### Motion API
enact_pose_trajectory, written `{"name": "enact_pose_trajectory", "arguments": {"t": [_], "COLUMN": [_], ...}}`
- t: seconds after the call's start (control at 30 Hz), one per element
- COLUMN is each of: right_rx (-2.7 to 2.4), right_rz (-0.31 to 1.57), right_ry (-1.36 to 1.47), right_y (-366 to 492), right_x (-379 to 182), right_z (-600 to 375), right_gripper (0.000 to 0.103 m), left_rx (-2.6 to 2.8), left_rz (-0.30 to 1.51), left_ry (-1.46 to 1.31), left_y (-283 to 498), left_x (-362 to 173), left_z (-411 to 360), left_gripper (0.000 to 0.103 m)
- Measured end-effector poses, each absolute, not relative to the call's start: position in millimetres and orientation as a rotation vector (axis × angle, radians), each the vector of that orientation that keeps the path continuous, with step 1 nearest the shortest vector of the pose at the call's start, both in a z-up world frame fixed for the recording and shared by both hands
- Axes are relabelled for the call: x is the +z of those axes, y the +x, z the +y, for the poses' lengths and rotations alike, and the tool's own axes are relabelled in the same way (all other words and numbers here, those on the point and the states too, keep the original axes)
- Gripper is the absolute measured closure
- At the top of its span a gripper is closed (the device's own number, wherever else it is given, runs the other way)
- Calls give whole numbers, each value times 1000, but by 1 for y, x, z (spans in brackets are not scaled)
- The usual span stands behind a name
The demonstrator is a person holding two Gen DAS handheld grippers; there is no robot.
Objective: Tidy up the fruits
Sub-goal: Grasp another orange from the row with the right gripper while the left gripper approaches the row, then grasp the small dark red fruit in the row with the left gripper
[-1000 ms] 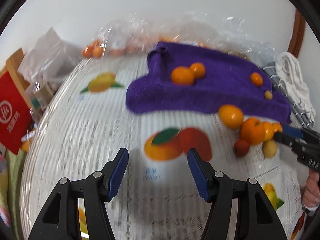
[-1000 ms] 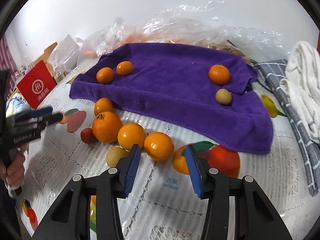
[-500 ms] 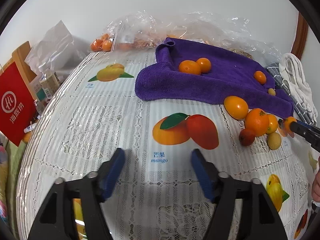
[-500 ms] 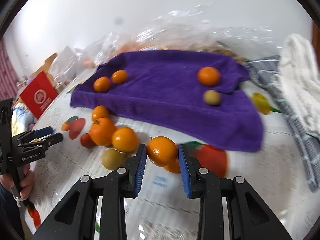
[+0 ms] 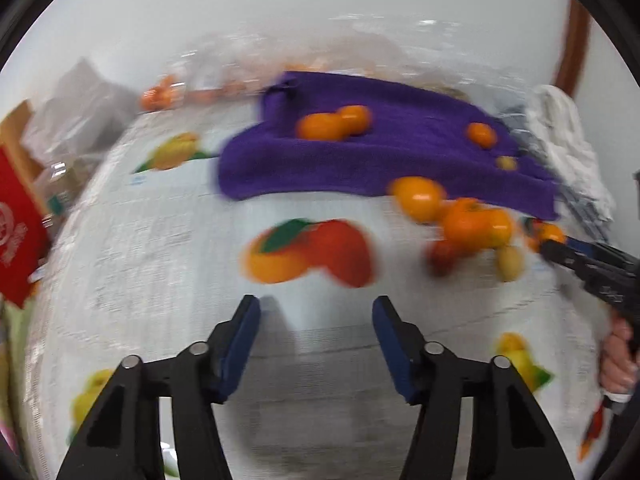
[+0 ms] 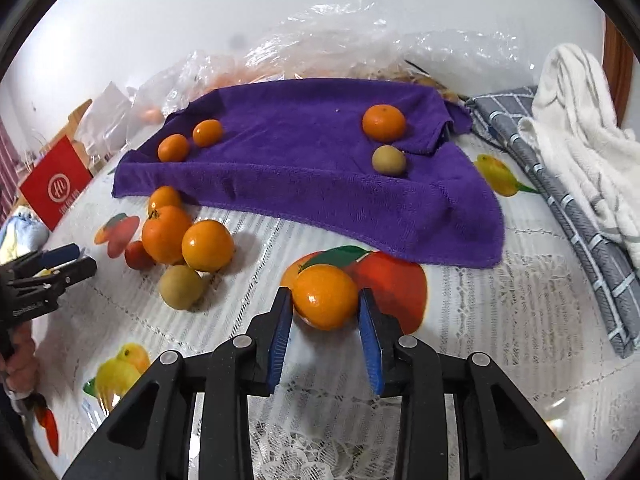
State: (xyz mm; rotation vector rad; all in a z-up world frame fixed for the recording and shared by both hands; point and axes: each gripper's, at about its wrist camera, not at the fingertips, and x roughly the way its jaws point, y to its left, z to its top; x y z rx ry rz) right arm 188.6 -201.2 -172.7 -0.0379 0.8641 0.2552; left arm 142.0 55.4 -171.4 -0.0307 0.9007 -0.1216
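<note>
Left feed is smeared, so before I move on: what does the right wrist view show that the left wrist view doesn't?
Only the right wrist view shows the right gripper shut on an orange, seen from behind, and the checked grey cloth sharply.

Only the left wrist view shows the left gripper from behind, nothing between its fingers, jaws closing, and the mango print whole.

Both show the purple towel, three oranges and one yellowish fruit on it, the loose fruit pile in front of it, and the red box.
</note>
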Motion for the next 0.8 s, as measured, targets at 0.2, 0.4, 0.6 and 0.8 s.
{"name": "enact_pose_trajectory", "arguments": {"t": [0.2, 0.4, 0.6, 0.8], "right_rx": [170, 145, 131, 131], "right_rz": [832, 856, 864, 850], "right_ry": [15, 44, 27, 24], "right_y": [185, 191, 192, 190], "right_x": [-165, -169, -173, -172], "right_z": [-225, -233, -229, -228], "right_gripper": [70, 70, 70, 70], "left_rx": [-216, -216, -239, -275], "left_rz": [877, 889, 886, 863], "left_ry": [-27, -101, -114, -124], "left_y": [152, 164, 168, 167], "left_x": [-169, -175, -176, -176], "left_z": [17, 8, 1, 1], "left_gripper": [49, 54, 67, 82]}}
